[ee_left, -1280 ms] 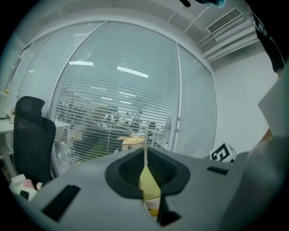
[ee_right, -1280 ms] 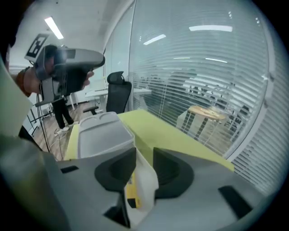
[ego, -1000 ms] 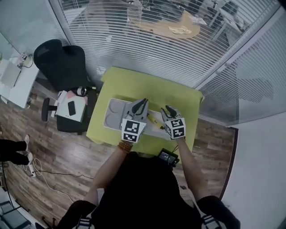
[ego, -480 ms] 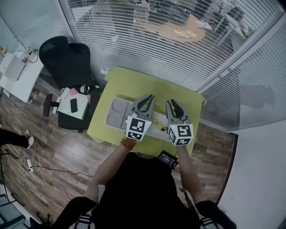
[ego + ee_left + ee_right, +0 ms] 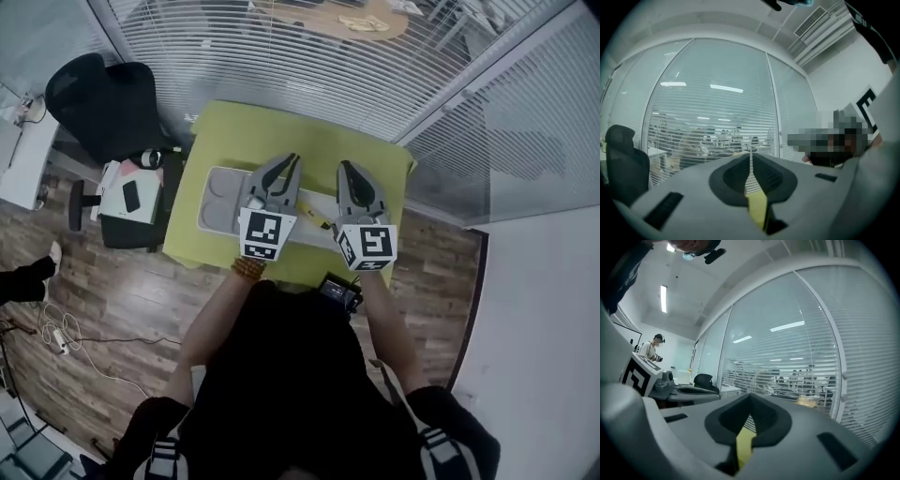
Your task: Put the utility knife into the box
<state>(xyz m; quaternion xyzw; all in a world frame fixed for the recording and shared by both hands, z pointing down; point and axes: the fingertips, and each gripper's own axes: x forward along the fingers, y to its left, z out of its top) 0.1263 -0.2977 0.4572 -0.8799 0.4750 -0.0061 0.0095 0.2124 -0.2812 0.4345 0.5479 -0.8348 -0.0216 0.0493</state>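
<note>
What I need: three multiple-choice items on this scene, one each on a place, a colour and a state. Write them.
1. In the head view, where does the utility knife lie relative to the left hand-held gripper and the right hand-held gripper? A left of both; B between them; C right of both.
2. The table top is: A red; B black; C yellow-green.
3. The right hand-held gripper's jaws are: A shut and empty; B wide open; C clamped on the knife.
Key: 1 B, it shows in the gap between them; 2 C, its bare surface is yellow-green; 3 A, its own view shows the jaws, which have just been closing, meeting at the tips with nothing between them.
</note>
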